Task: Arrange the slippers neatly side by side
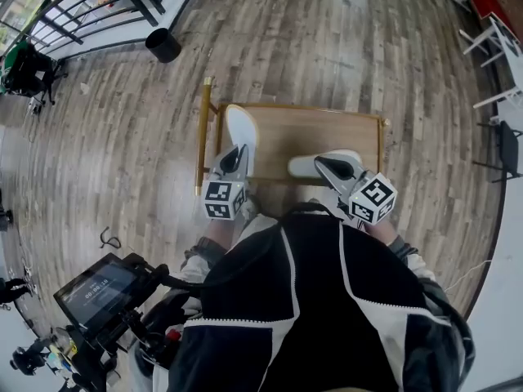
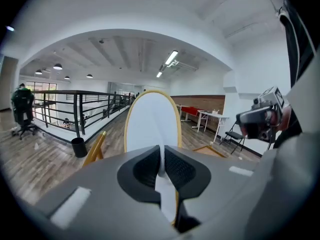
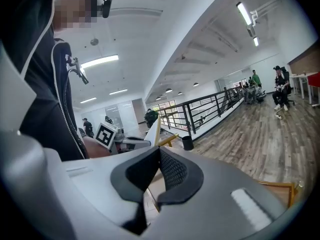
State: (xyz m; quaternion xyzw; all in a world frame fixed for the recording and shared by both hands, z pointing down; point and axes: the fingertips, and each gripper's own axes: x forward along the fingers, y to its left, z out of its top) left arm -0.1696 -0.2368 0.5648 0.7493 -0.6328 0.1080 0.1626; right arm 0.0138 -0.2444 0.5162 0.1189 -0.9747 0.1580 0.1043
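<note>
Two white slippers with yellow rims are over a small wooden table [image 1: 327, 129]. My left gripper [image 1: 231, 160] is shut on the near end of the left slipper [image 1: 242, 129], which points away from me. In the left gripper view that slipper [image 2: 152, 121] rises beyond the pads, with its white edge pinched between them. My right gripper [image 1: 331, 167] is shut over the right slipper [image 1: 306, 167], which lies crosswise at the table's front edge. In the right gripper view a pale, rimmed piece of that slipper [image 3: 146, 196] shows under the closed pads. The left slipper [image 3: 154, 130] appears edge-on there.
The table has a gold frame [image 1: 202, 137] with a rail sticking out at its left. A black bin [image 1: 163, 45] stands on the wood floor beyond, near a black railing [image 1: 98, 6]. White tables and chairs [image 1: 498, 47] are at the right. A device with a screen [image 1: 96, 288] sits beside my left leg.
</note>
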